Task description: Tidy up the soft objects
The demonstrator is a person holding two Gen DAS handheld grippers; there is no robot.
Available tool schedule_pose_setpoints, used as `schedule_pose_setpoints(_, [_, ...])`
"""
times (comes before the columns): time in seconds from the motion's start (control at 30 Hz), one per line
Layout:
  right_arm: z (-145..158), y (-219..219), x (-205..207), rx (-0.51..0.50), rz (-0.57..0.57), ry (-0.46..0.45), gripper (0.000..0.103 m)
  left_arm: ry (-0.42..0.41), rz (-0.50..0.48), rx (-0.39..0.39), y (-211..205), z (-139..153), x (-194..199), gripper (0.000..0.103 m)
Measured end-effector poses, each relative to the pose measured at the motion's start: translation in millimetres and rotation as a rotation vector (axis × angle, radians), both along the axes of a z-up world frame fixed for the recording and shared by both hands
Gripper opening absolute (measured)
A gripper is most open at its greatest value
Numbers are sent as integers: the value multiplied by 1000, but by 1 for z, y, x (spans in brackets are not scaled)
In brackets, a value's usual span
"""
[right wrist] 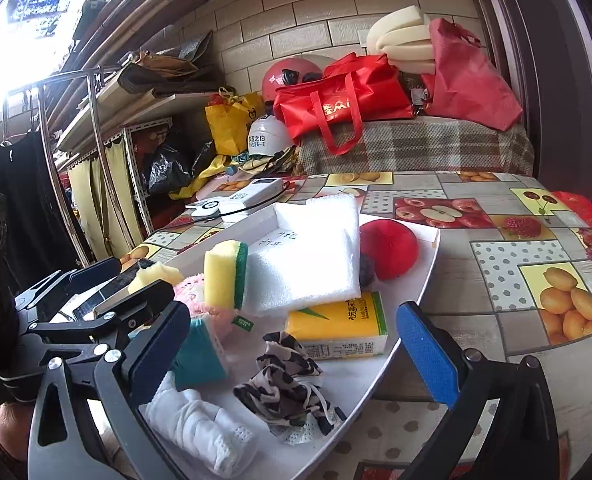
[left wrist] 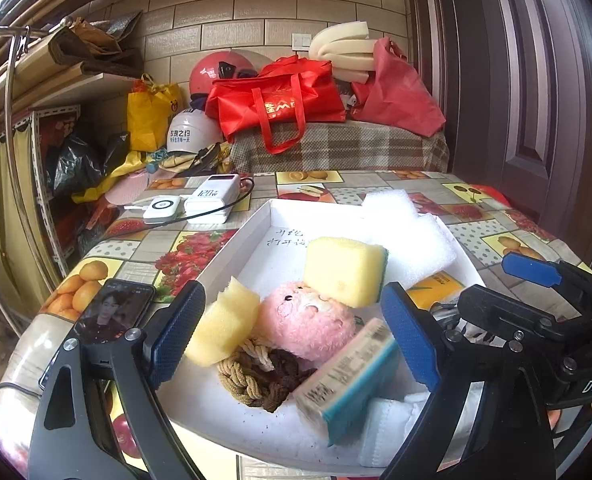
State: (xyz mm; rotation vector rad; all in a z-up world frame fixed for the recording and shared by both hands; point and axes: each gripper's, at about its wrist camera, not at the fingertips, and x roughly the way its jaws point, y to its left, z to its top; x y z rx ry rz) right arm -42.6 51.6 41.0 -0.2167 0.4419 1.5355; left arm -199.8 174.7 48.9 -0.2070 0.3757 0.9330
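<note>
Tray (left wrist: 256,220): we logged sponge (left wrist: 345,270), pink plush (left wrist: 307,320); left gripper (left wrist: 292,340) and right gripper (right wrist: 296,352) gaped wide, empty.

We cannot read the handwriting (left wrist: 287,239) on the white tray's (left wrist: 232,240) floor, partly covered by the yellow sponge (left wrist: 345,270). The pink plush toy (left wrist: 305,322) hides part of the braided rope (left wrist: 252,372). In the right wrist view, the foam sheet (right wrist: 307,248) covers the near left of a dark ball (right wrist: 367,268) beside the red ball (right wrist: 389,248). The phone (left wrist: 112,312) near the table's left edge is partly behind the left gripper (left wrist: 292,340). The tissue pack's (right wrist: 337,332) small print is illegible.
</note>
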Motion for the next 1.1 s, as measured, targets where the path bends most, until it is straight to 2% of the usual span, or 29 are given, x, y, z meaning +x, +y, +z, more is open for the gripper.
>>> schedule_pose_setpoints(0.23, [-2,-27,12,-21,-13,19,103,-10,-17,59,-9,4,-1,91])
schedule_pose_setpoints(0.43, [-1,-61,36,15,-103,60,103,-11,-19,77,-17,5,-2,91])
schedule_pose_setpoints(0.6, [13,-104,33,117,-224,-54,103,18,15,15,-22,6,2,91])
schedule_pose_setpoints(0.7, [24,-129,35,179,-264,-49,103,16,50,8,-35,15,2,91])
schedule_pose_setpoints(0.83, [35,-140,40,140,-305,-24,103,87,52,84,-68,33,12,91])
schedule_pose_setpoints(0.97, [40,-151,40,140,-391,-43,103,104,114,192,-105,54,13,91])
schedule_pose_setpoints(1.03, [43,-157,40,151,-457,-61,103,115,153,179,-111,61,12,91])
schedule_pose_setpoints(1.1, [45,-162,41,172,-462,-71,103,117,138,121,-110,63,11,91])
